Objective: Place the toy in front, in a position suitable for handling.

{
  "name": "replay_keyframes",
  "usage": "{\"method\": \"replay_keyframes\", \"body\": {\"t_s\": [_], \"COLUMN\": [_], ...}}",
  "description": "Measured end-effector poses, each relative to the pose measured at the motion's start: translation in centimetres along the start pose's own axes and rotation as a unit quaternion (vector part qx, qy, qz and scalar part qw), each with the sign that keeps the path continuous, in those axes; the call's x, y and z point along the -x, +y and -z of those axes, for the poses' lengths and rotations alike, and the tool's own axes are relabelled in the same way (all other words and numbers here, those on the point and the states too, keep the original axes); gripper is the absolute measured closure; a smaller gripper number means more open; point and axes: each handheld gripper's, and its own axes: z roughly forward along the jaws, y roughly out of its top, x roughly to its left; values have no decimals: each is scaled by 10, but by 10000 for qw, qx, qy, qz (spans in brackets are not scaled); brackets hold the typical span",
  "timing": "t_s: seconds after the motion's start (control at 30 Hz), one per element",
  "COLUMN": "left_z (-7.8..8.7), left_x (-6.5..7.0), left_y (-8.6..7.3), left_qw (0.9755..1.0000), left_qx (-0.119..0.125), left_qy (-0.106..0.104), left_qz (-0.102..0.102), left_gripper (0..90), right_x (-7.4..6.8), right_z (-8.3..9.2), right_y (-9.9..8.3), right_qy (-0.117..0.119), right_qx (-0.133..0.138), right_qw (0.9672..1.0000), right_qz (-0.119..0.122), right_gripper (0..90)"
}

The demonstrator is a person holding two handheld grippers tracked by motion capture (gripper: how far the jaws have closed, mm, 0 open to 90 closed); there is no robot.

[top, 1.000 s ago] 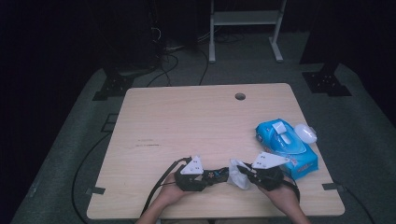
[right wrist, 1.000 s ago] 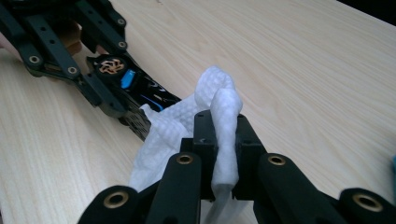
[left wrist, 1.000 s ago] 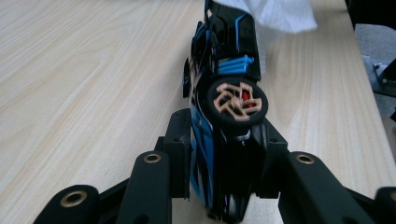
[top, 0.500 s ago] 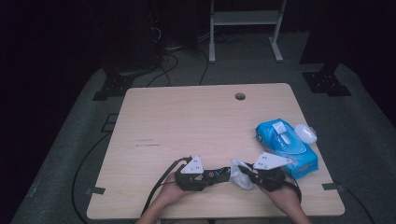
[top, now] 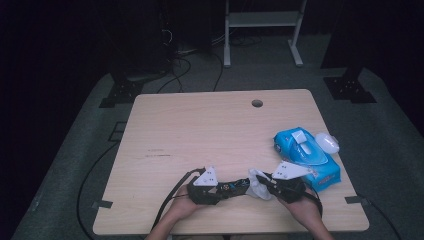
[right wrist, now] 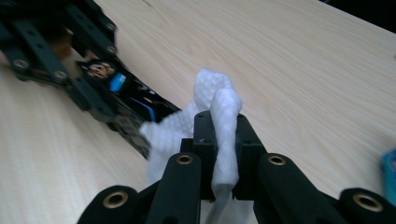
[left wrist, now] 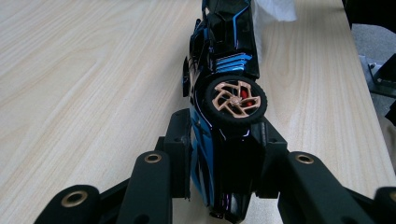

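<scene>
Nothing has shifted lately: your left gripper [left wrist: 224, 158] stays clamped on the toy car [left wrist: 226, 93] above the surface [top: 200, 125], right gripper [right wrist: 219, 154] pinching the wipe [right wrist: 219, 112] against it, mid-clean.

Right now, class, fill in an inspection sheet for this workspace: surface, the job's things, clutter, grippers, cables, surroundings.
Surface: light wooden table with a round hole near its far edge.
Job's things: black and blue toy car lying on its side; white wipe pressed against the car's far end.
Clutter: blue wipes pack at the table's right edge, a white oval object beside it.
Grippers: left gripper shut on the toy car; right gripper shut on the wipe.
Cables: black cable trailing from the left gripper; more on the floor beyond the table.
Surroundings: dark room, grey floor mat, white frame behind.
</scene>
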Motion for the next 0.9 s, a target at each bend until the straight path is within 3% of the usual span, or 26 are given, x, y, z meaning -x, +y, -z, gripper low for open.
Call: {"method": "replay_keyframes", "body": {"t_s": [0.1,0.2,0.33,0.43,0.5,0.73,0.83,0.9], "left_z": [0,0,0,-2,-2,-2,-4,-5], "left_x": [1,1,1,1,1,1,2,4], "left_y": [0,0,0,0,0,0,1,1], "left_qw": [10000,10000,10000,10000,10000,10000,10000,10000], "left_qx": [6,-2,4,33,31,21,42,35], "left_qy": [7,15,-22,-27,30,0,-22,-42], "left_qz": [-19,-55,-40,-11,-5,-21,-9,-21], "left_gripper": [651,651,651,651,651,652,652,652], "right_x": [-1,1,8,-4,-9,0,-7,-19], "right_z": [-1,-1,0,-3,-6,0,-1,-7], "right_y": [1,0,-3,4,7,2,4,9], "right_qy": [186,127,133,240,273,78,235,462], "right_qx": [77,22,-2,143,100,-2,57,88], "right_qw": [9998,9999,9996,9996,9996,9999,9997,9989], "right_qz": [-47,-46,-250,-59,35,-125,-79,38], "right_gripper": [825,826,826,825,825,826,826,825]}}
